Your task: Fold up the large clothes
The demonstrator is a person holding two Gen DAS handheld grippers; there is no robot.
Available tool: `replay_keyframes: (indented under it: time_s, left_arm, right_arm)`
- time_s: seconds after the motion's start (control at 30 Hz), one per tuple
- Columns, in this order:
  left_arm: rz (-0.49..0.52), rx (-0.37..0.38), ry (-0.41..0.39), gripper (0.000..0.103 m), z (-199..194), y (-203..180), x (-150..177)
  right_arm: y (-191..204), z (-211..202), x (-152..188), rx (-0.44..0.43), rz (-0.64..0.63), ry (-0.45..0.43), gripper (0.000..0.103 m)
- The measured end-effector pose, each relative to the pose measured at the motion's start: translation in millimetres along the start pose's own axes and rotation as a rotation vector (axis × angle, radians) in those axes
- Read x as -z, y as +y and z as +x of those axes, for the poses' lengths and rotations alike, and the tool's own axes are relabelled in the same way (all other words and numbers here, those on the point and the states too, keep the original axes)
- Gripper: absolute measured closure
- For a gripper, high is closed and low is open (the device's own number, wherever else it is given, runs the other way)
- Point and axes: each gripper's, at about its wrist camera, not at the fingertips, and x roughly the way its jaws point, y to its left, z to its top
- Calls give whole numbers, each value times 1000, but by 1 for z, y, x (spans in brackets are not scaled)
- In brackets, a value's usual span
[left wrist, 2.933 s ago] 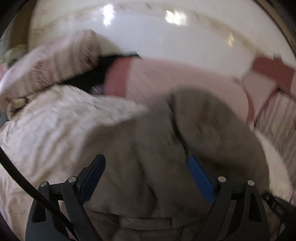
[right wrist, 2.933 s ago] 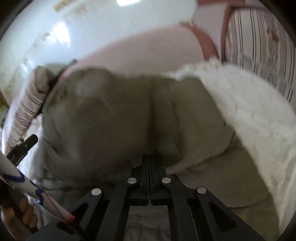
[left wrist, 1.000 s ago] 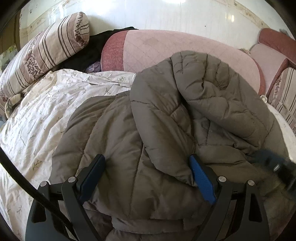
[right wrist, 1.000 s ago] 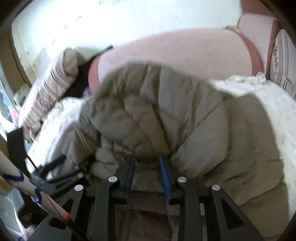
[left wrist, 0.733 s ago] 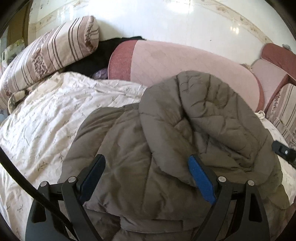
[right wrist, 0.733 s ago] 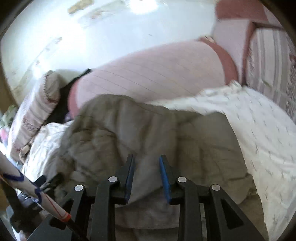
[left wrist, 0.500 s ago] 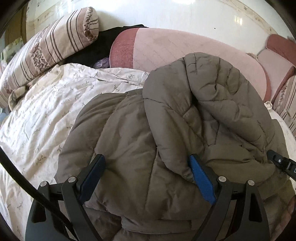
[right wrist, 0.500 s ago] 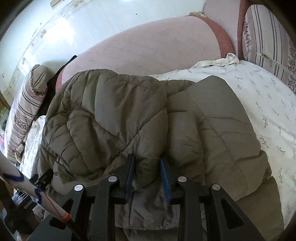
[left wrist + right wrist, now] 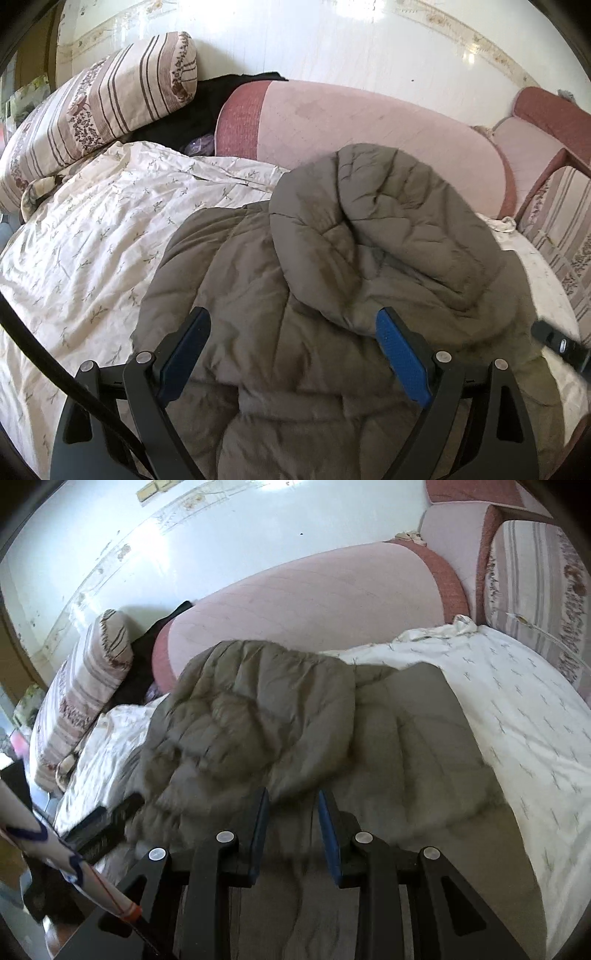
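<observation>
I am holding my left gripper [image 9: 291, 339] spread wide over the grey-brown quilted jacket [image 9: 332, 277], which is lying heaped across the centre of the left view on the floral bedsheet [image 9: 92, 240], and nothing is sitting between the blue pads [image 9: 400, 360]. My right gripper [image 9: 293, 812] is standing partly open, its jaws a narrow gap apart with the jacket [image 9: 277, 720] just beyond the tips, and I cannot tell whether they are touching the fabric, since this view is blurring there. The jacket's near hem is running out of both frames at the bottom, hidden behind the gripper frames, so its full outline is staying hard to make out. A folded-over section is bulging in the upper middle of the left view (whether hood or sleeve, I cannot tell). The left view is showing the striped pillow [image 9: 96, 107] sharply in the upper left, and a dark garment [image 9: 199, 107] tucked between it and the pink bolster [image 9: 369, 122]. Only the right view is showing a white handle with blue markings [image 9: 55, 849] at the lower left, and my other gripper's black finger [image 9: 99, 823] lying by the jacket's left edge.
</observation>
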Motion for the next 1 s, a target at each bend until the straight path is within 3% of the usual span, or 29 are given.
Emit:
replay_keyframes:
  time_s: [0.23,0.4,0.53,0.67,0.87,1.0]
  left_arm:
    - [71,-40,-91,12,-72,-1,27]
    - [151,-64,-129,12,-131,-1,75]
    - [116,-60,-80,12,-163,14,118]
    - [119,-125,-37,12,-181,27,169]
    - [82,-191,108,12,-169,50,230]
    - [125,-218,83,12,-164,48,245]
  right_arm:
    - [-13,-53,77,1,14,76,73]
    - [-22,-86,128,10,-2,120,73]
    - [-24,-103,163,27,-25,144,73]
    - [-25,-113,195,61,-41,159,73]
    - [-6,-119,226,195,-170,111,72]
    - [4,-118,238,268,-263,72,72]
